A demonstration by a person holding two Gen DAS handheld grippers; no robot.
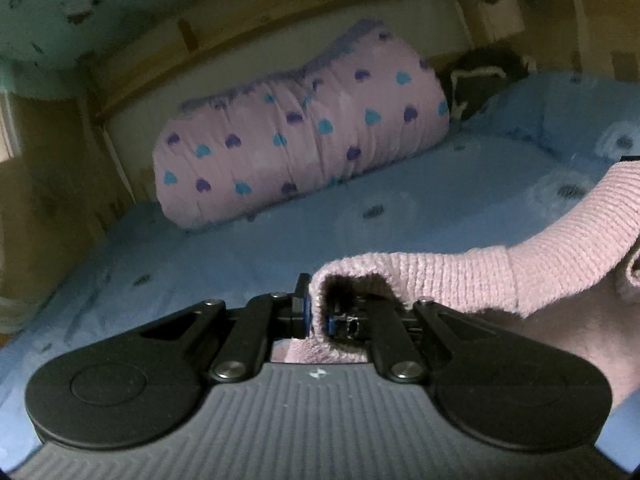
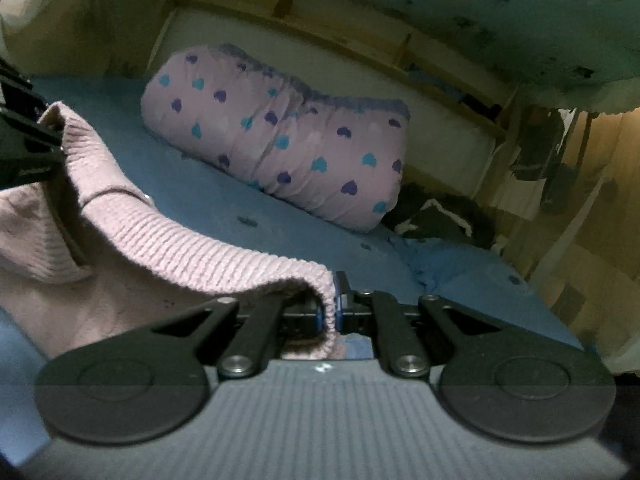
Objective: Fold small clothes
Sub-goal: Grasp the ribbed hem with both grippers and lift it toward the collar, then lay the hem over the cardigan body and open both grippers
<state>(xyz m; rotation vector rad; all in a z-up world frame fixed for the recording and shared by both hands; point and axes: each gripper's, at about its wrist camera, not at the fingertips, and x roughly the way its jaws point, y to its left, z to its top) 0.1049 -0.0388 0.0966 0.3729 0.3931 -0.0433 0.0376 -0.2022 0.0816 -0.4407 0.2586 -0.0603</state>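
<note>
A small pink knitted garment [image 1: 480, 276] hangs between both grippers above a blue bedsheet [image 1: 280, 240]. My left gripper [image 1: 318, 312] is shut on one end of its ribbed edge. My right gripper [image 2: 330, 312] is shut on the other end of that ribbed edge [image 2: 224, 256]. The edge is stretched between them and the body of the garment [image 2: 100, 296] sags below. The left gripper [image 2: 24, 144] shows at the left edge of the right wrist view, holding the knit.
A pink pillow with blue and purple hearts [image 1: 304, 136] lies at the far side of the bed, also in the right wrist view [image 2: 288, 148]. A dark garment with white trim [image 2: 436, 216] lies beside it. A wooden bed frame [image 1: 248, 40] runs behind.
</note>
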